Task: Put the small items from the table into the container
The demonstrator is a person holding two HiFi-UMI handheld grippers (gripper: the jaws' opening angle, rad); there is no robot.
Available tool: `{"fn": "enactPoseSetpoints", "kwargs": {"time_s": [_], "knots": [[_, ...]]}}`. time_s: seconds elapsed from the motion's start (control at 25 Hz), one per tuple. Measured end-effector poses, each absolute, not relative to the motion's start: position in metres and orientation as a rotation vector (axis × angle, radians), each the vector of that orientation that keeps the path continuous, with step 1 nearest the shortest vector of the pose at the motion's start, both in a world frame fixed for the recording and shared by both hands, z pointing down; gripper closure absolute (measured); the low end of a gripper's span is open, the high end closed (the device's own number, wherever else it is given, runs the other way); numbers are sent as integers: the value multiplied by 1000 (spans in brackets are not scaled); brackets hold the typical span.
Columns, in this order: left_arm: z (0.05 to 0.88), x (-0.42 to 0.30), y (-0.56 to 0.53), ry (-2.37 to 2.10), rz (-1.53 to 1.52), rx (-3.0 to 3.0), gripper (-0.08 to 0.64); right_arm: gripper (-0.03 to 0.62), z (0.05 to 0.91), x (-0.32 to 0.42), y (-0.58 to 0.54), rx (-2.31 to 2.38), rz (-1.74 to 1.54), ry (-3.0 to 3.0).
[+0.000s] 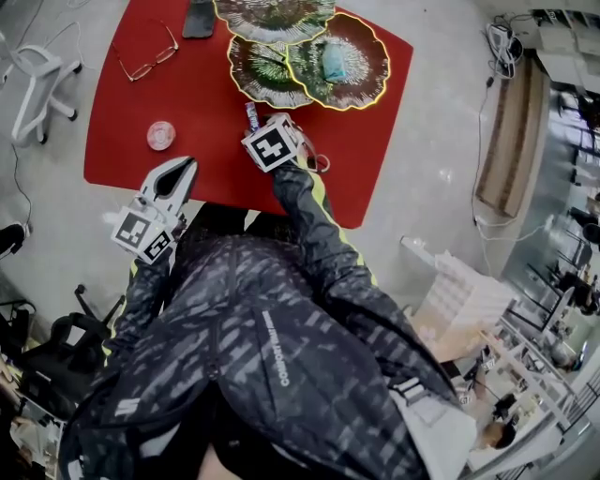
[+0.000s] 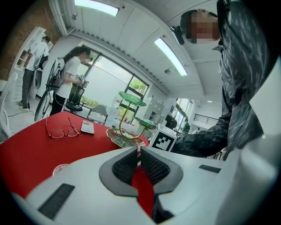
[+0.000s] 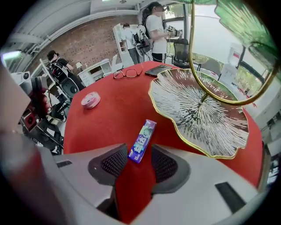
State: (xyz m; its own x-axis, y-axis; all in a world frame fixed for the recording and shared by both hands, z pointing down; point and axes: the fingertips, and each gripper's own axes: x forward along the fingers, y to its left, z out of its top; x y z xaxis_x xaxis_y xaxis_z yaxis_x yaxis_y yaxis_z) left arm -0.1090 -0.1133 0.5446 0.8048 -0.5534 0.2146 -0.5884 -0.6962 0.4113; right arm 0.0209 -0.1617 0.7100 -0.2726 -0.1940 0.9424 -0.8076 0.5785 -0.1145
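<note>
Straddling slim purple gum stick (image 3: 142, 141), ribbed right claw (image 3: 139, 161), red tabletop (image 3: 109, 118)

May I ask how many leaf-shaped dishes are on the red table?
3. The top dish sits at the table's far edge, the left dish just below it, and the right dish beside that; none seems hidden.

White chair (image 1: 36, 75) on grey floor (image 1: 431, 141); bystander (image 2: 68, 81) standing near window (image 2: 109, 83); brick wall (image 3: 88, 38) behind white cabinet (image 3: 97, 68).
</note>
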Motion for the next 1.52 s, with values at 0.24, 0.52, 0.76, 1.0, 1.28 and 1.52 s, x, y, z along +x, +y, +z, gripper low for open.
{"fn": "enactPoseSetpoints", "kwargs": {"time_s": [0.24,0.52,0.76,1.0,1.28,1.52], "knots": [[546,-112,-110,-868,99,2516,548,439,710,22,-165,815,640,-1779],[545,-109,-112,-865,89,2521,548,482,713,20,-162,811,674,-1787],[540,-109,-113,-868,78,2534,548,489,707,17,-155,797,680,-1803],[537,-104,-111,-858,62,2544,547,491,698,16,-142,794,710,-1827],[530,-99,-111,-838,43,2569,548,491,677,13,-139,804,720,-1885],[522,-88,-113,-800,24,2602,548,491,648,12,-142,861,760,-1963]]}}
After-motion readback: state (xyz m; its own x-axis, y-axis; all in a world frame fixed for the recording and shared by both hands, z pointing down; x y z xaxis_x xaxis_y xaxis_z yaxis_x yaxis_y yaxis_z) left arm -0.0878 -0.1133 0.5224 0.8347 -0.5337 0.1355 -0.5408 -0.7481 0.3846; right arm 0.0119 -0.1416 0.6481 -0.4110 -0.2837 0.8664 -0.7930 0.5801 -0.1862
